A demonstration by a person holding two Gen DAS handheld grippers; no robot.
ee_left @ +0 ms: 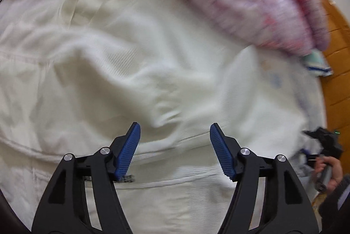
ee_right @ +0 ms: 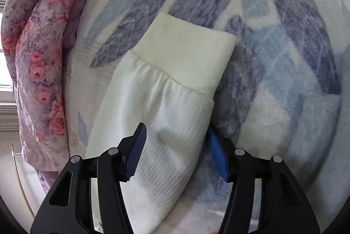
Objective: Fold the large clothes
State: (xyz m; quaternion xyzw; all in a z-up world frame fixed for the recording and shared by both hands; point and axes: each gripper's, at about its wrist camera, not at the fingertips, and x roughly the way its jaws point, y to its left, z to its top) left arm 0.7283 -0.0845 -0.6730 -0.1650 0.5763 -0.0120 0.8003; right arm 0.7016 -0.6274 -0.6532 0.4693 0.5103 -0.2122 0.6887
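Both my grippers, left (ee_left: 175, 137) and right (ee_right: 175, 140), stand released; right straddles cream ribbed-knit sleeve (ee_right: 166, 107) on blue leaf-print fleece blanket (ee_right: 284, 72)

A bedroom in a home is shown. A bed is indicated by the fleecy blanket (ee_right: 284, 85), printed with blue and grey leaves, on which the work is done. A rolled quilt (ee_right: 41, 72) with pink roses on lilac is seen along its edge. A window (ee_right: 5, 81) is glimpsed at the left, and wooden flooring (ee_left: 336, 72) beside the bed.
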